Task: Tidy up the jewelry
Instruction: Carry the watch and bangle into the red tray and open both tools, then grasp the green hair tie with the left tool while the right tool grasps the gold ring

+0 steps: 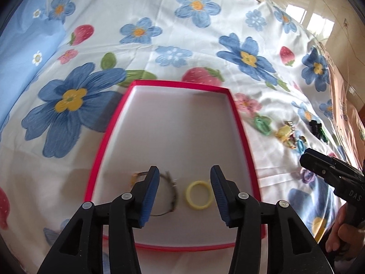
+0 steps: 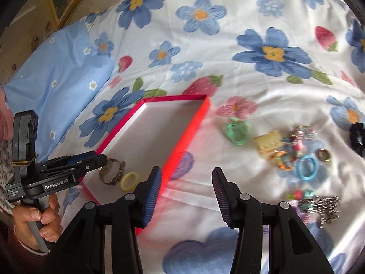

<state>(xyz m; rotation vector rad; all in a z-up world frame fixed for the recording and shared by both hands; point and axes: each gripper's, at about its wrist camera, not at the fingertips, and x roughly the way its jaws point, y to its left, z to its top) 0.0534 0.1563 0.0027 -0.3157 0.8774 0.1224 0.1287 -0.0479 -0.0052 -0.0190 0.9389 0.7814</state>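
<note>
A red-rimmed box [image 1: 241,123] with a white floor lies on the flowered bedsheet; it also shows in the right wrist view [image 2: 194,123]. Inside lie a yellow ring [image 1: 198,195] [image 2: 129,181] and a metal wristwatch [image 1: 170,194] [image 2: 113,171]. My left gripper [image 1: 184,178] is open and empty, hovering over the box's near end above both items. My right gripper [image 2: 186,178] is open and empty, over the sheet just right of the box. Loose jewelry lies to the right: a green ring [image 2: 236,132], a yellow piece [image 2: 269,145], a blue ring [image 2: 306,167], and a gold ring [image 2: 324,155].
A light blue pillow [image 2: 57,86] lies at the far left. A black scrunchie [image 2: 358,139] and a sparkly metal piece [image 2: 321,207] sit at the right. The right gripper also shows in the left wrist view [image 1: 330,171].
</note>
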